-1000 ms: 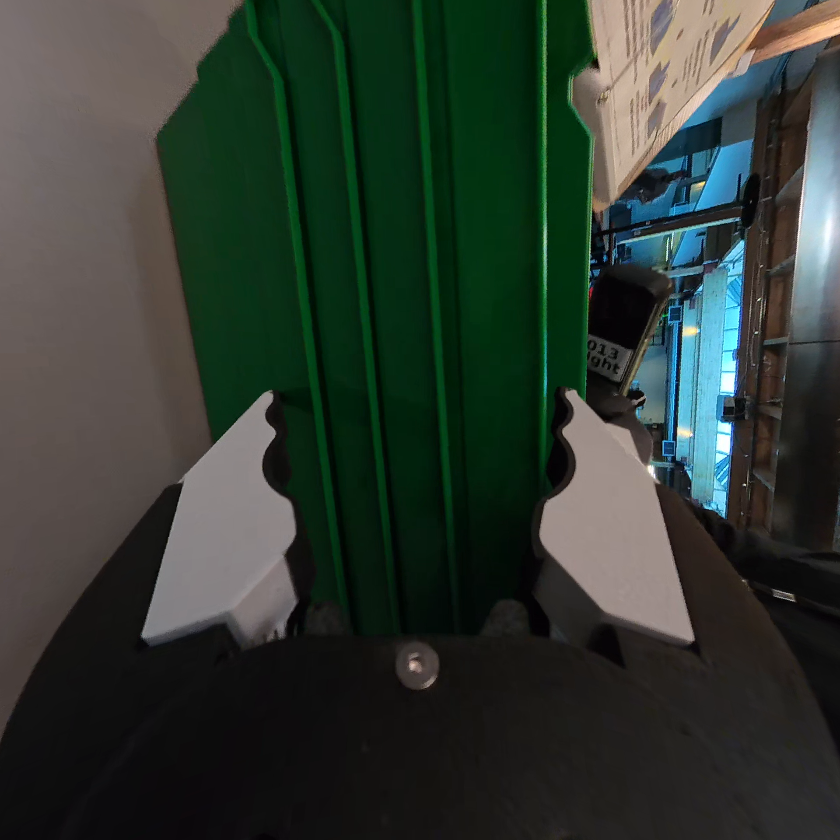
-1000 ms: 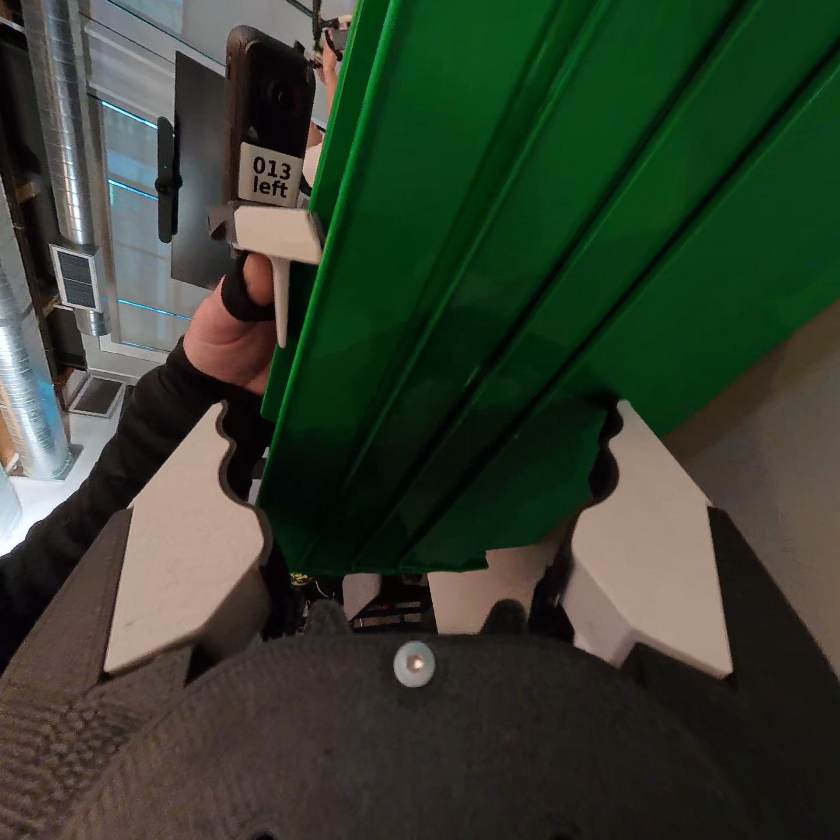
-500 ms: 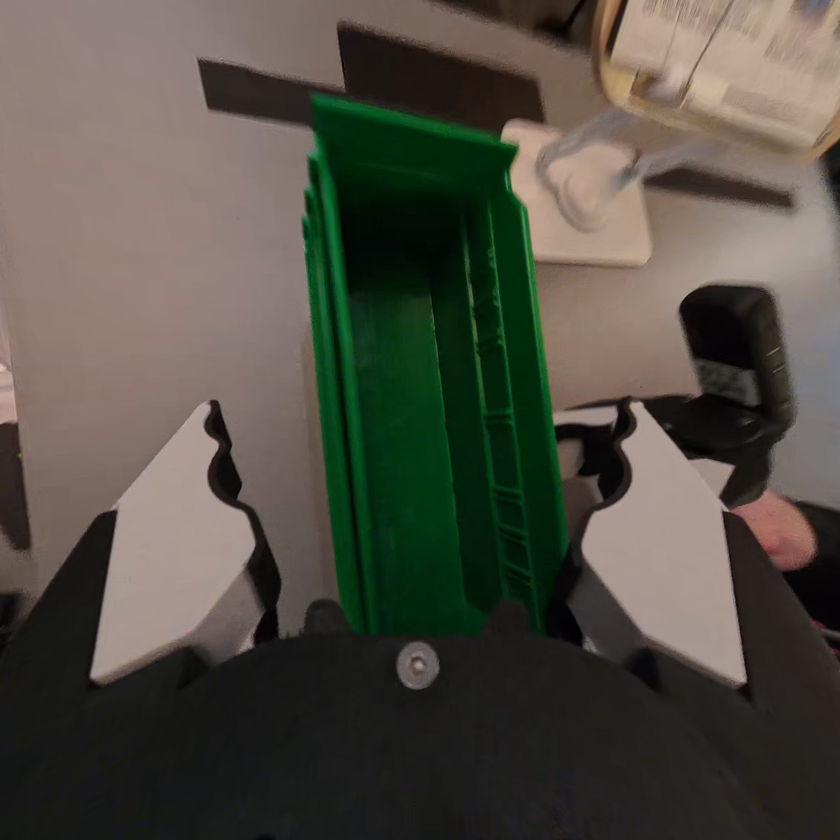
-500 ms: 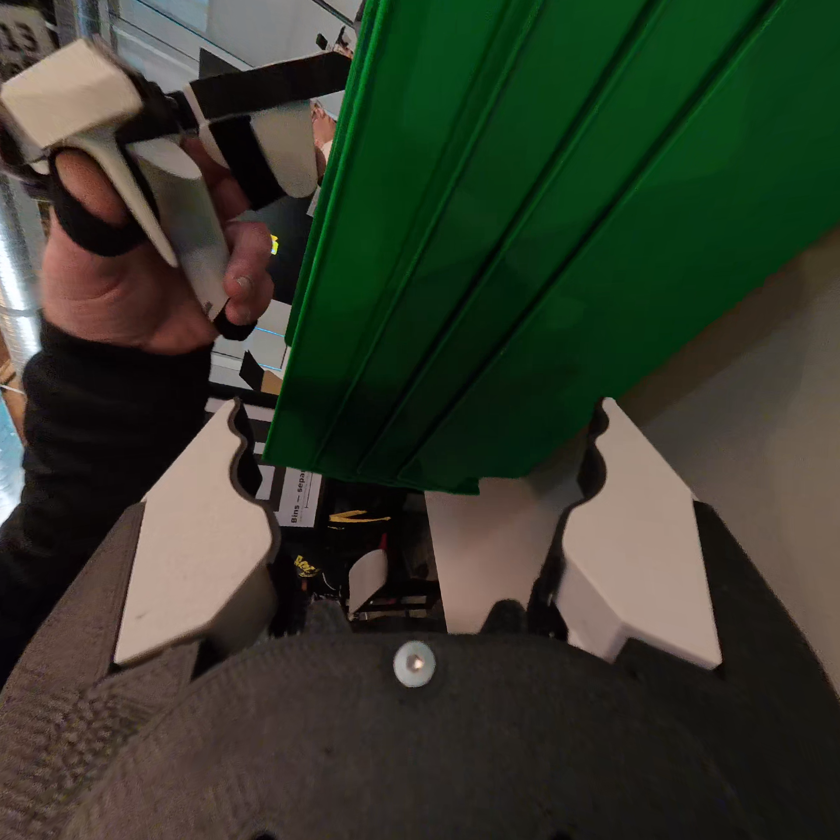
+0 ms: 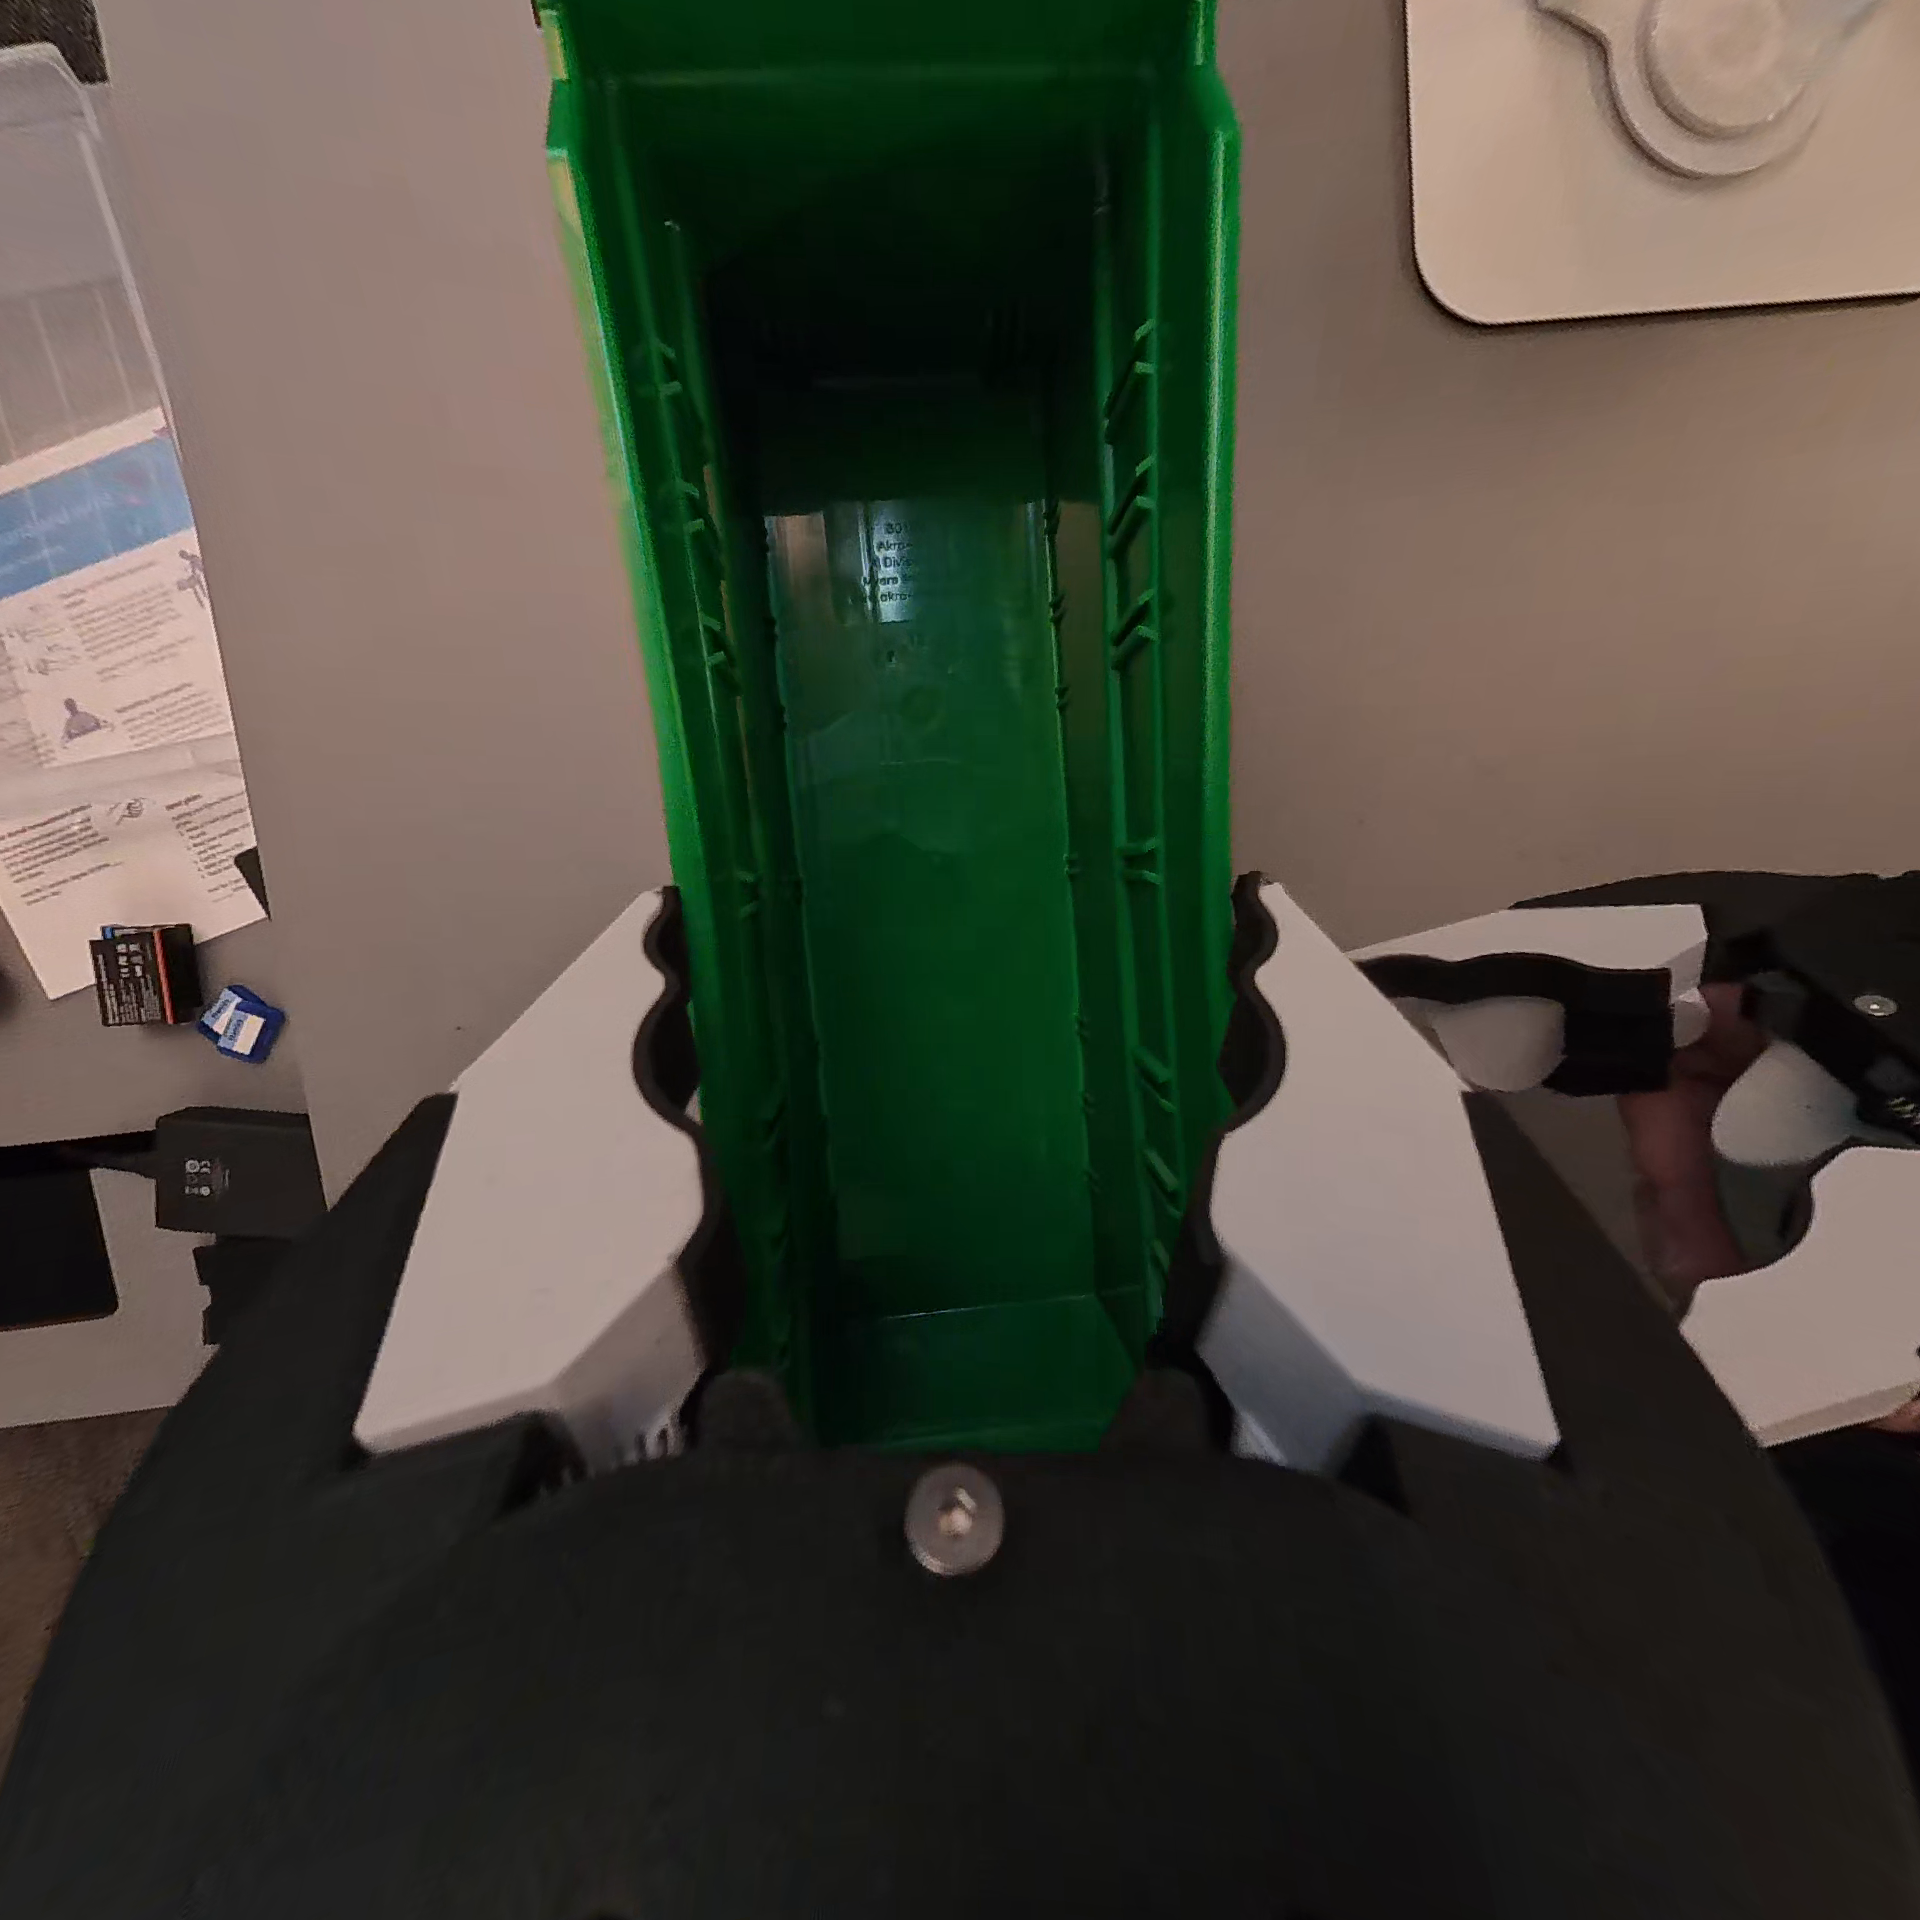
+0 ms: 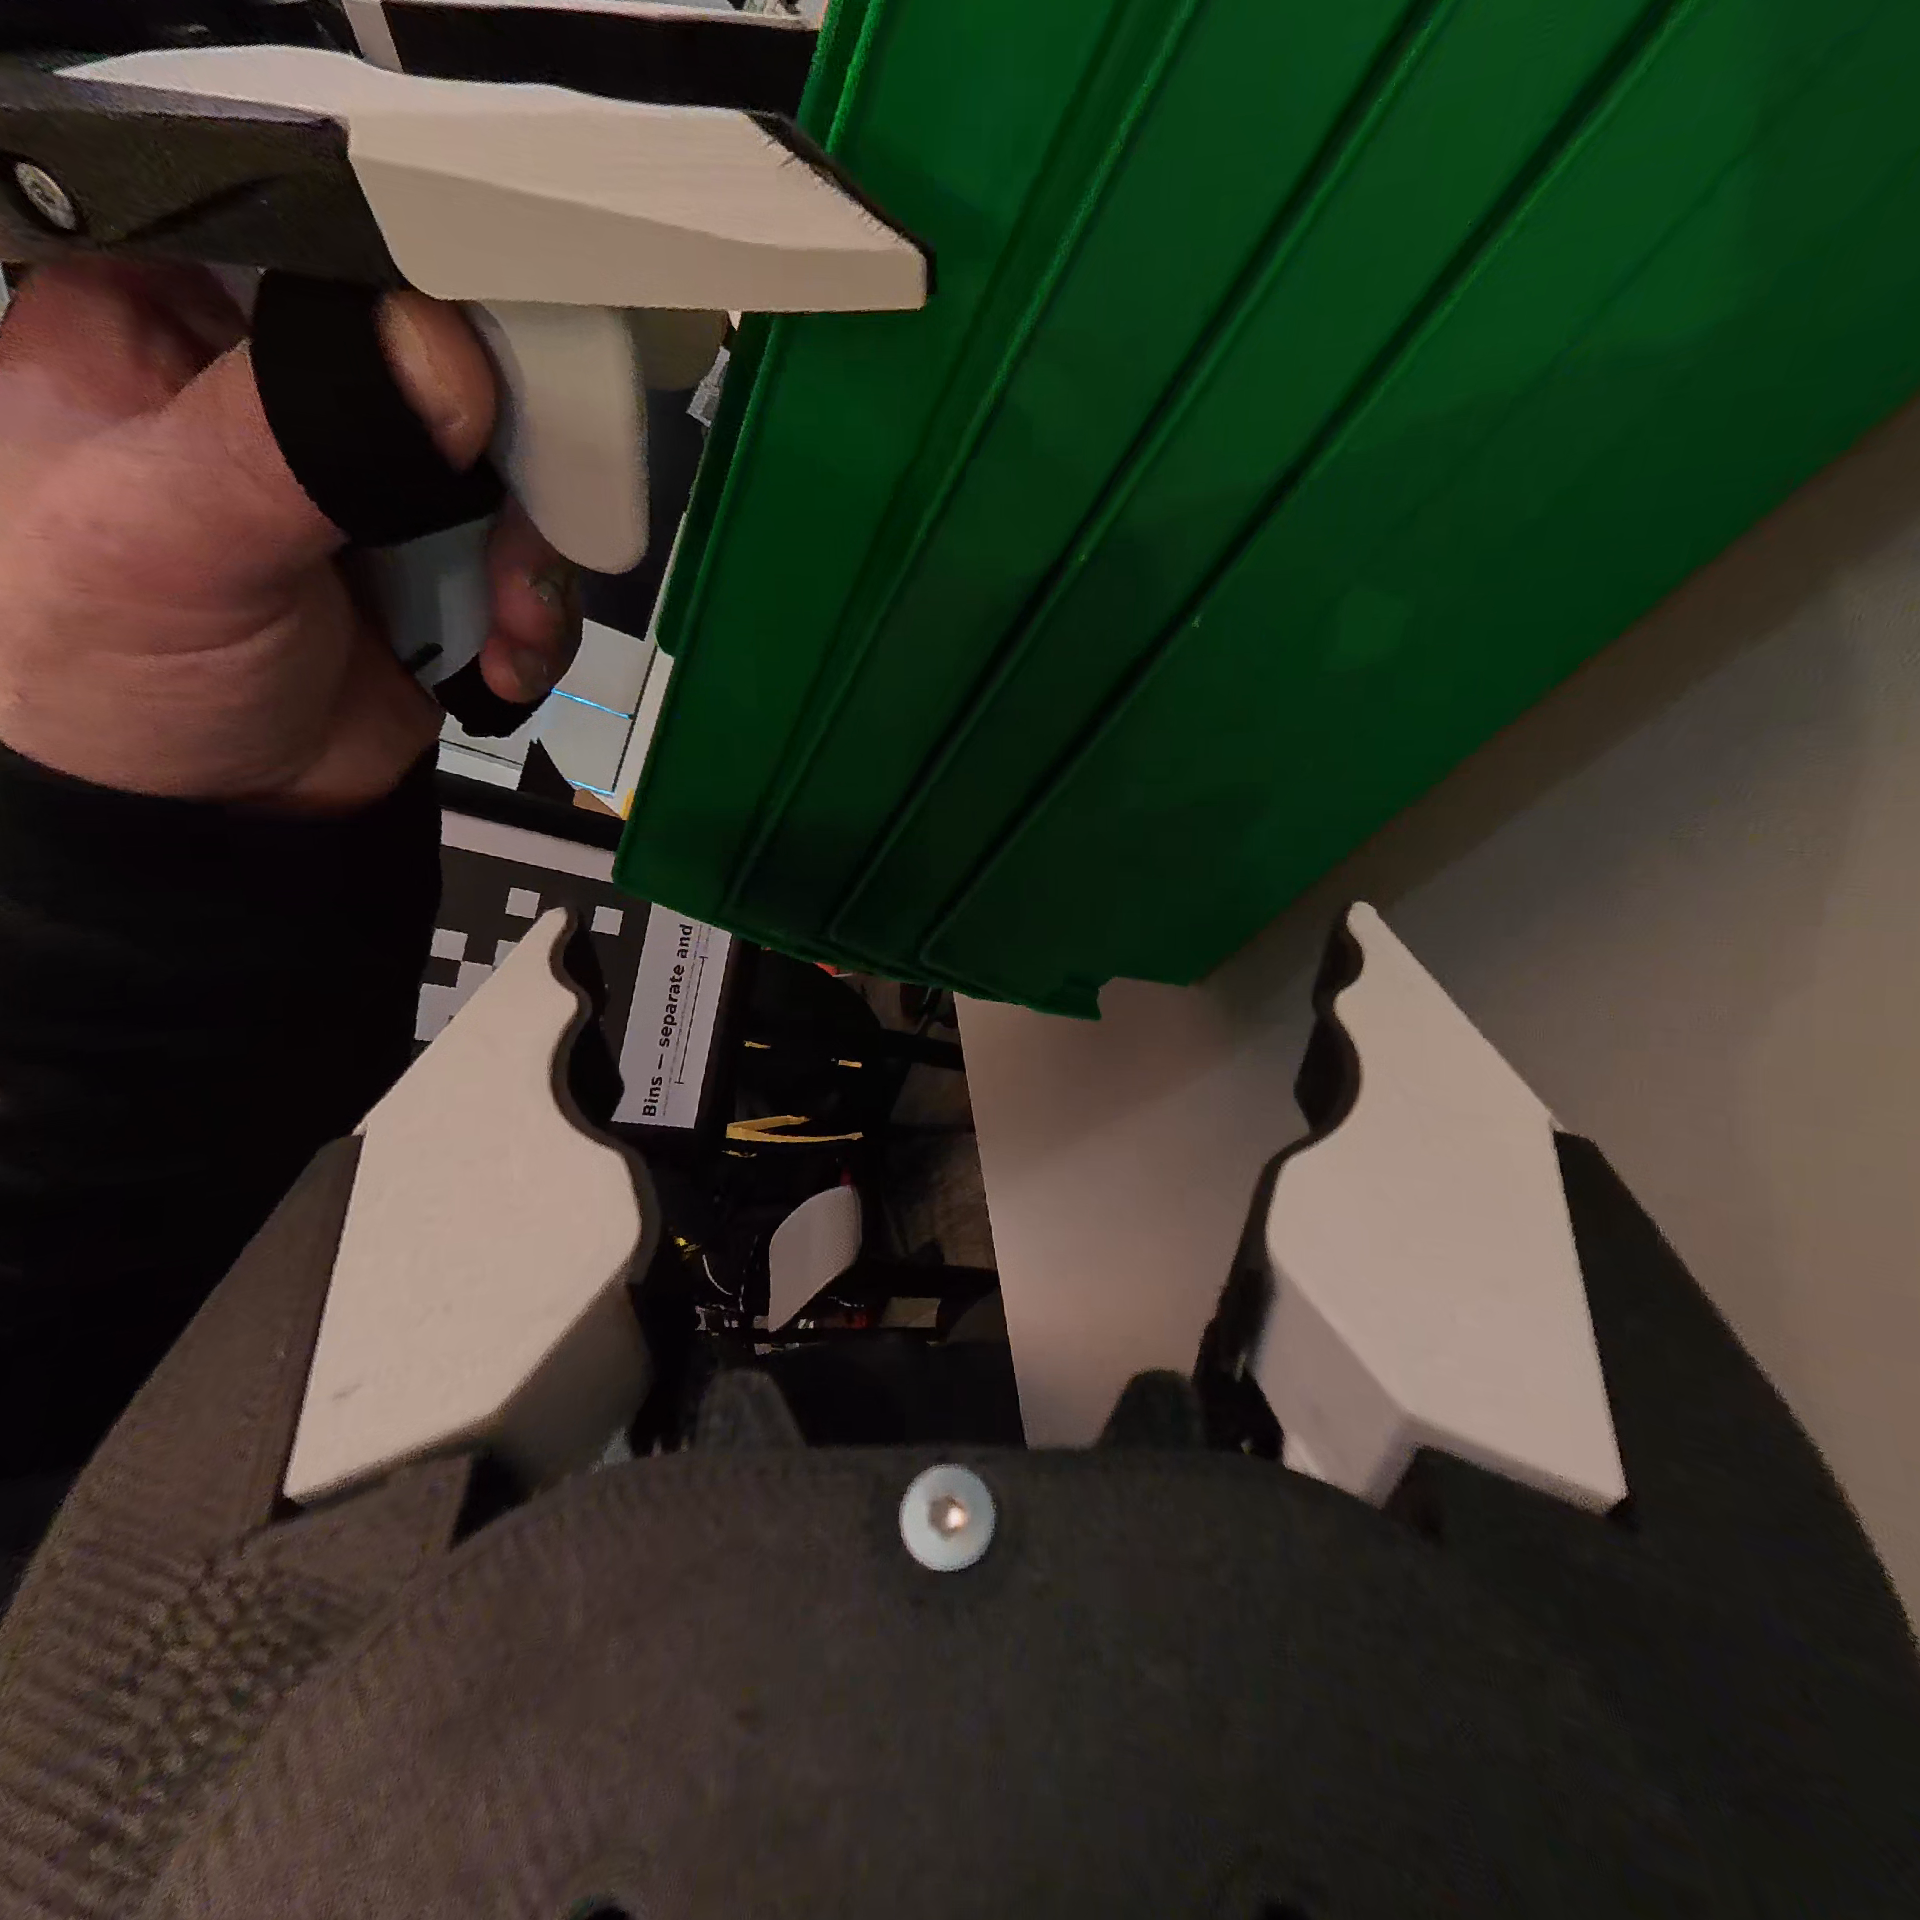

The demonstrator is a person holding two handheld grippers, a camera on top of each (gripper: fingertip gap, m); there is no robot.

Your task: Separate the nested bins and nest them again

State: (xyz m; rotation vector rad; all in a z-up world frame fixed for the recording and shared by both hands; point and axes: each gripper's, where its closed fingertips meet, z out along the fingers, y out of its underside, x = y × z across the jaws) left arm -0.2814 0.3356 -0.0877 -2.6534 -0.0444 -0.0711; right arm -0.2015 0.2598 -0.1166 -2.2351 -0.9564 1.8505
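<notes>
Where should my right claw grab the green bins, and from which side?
Probably the stepped end of the green bins, straight ahead of the open right claw: its layered rims show there, each a lip. The left claw clamps the side walls.

Four nested green bins [image 6: 1195, 468] — two grippers [image 6: 951, 1039]

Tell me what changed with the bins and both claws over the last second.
The left claw swung round the green bins to their open side and closed its fingers against the walls. The right claw, which had the stack's corner between its fingers, drew back and stands open and clear. The bins stayed nested.
</notes>
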